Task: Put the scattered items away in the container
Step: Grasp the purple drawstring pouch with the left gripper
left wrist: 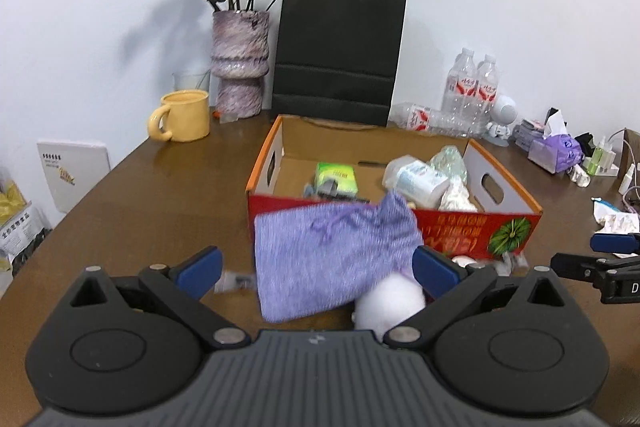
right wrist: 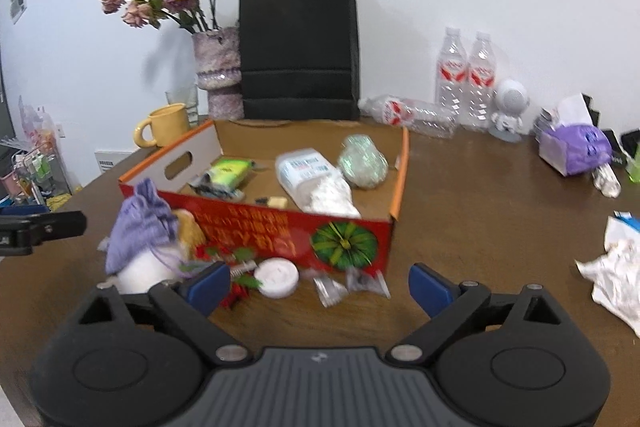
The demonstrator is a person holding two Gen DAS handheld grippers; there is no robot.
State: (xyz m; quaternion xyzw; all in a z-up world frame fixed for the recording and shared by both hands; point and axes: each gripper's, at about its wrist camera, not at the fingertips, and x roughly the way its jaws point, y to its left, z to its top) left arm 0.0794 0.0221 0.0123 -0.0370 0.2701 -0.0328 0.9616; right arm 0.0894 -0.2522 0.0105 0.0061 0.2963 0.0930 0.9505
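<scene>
A red and orange cardboard box (left wrist: pixel 516 227) (right wrist: pixel 248 227) sits mid-table and holds a green packet (left wrist: pixel 335 175), a white bag (right wrist: pixel 308 171) and a shiny wrapped lump (right wrist: pixel 362 161). A purple knitted pouch (left wrist: pixel 332 259) (right wrist: pixel 138 227) leans on the box's front wall over a white round thing (left wrist: pixel 390 301). My left gripper (left wrist: pixel 318 273) is open, its jaws either side of the pouch. My right gripper (right wrist: pixel 320 285) is open above a white round lid (right wrist: pixel 278 277), small clear packets (right wrist: pixel 348 285) and a red-green sprig (right wrist: pixel 240 279).
A yellow mug (left wrist: pixel 182 117), a vase of dried roses (left wrist: pixel 238 67), a black paper bag (left wrist: pixel 336 51) and water bottles (left wrist: pixel 472 87) stand behind the box. A purple tissue pack (right wrist: pixel 572 147) and crumpled white paper (right wrist: pixel 616 279) lie to the right.
</scene>
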